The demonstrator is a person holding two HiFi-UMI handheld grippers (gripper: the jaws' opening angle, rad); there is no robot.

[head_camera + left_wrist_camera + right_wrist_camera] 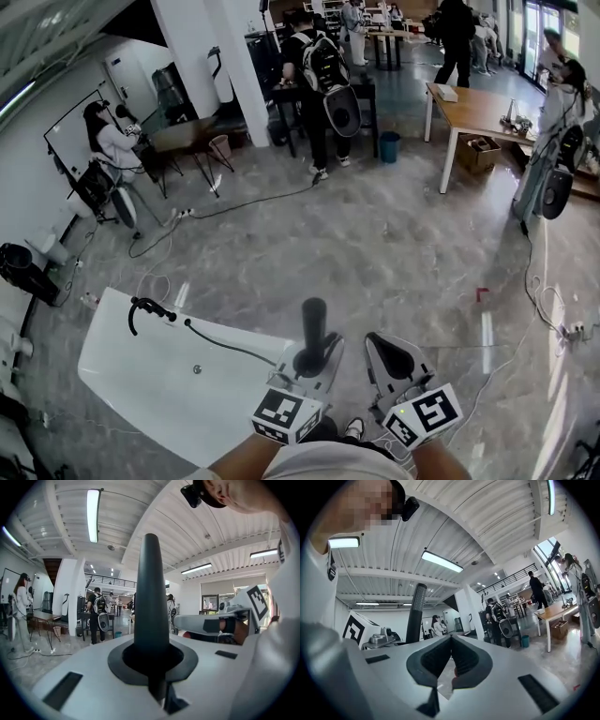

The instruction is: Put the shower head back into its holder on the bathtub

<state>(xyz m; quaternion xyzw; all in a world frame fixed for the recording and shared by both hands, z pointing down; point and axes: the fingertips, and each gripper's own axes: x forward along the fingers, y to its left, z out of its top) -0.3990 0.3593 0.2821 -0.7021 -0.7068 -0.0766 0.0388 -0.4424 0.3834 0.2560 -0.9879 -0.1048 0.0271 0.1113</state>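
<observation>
Two jaws of left hand-held gripper (317, 367) clamp black shower head (314, 319), upright, just beside bathtub (122, 366) corner. Right hand-held gripper (386, 349) closed, empty. Hose (230, 345) crosses tub toward far rim. Wide floor (394, 253) ahead.

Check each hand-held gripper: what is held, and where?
Left hand-held gripper clamps the shower head near its lower end; right hand-held gripper is shut, empty.
</observation>
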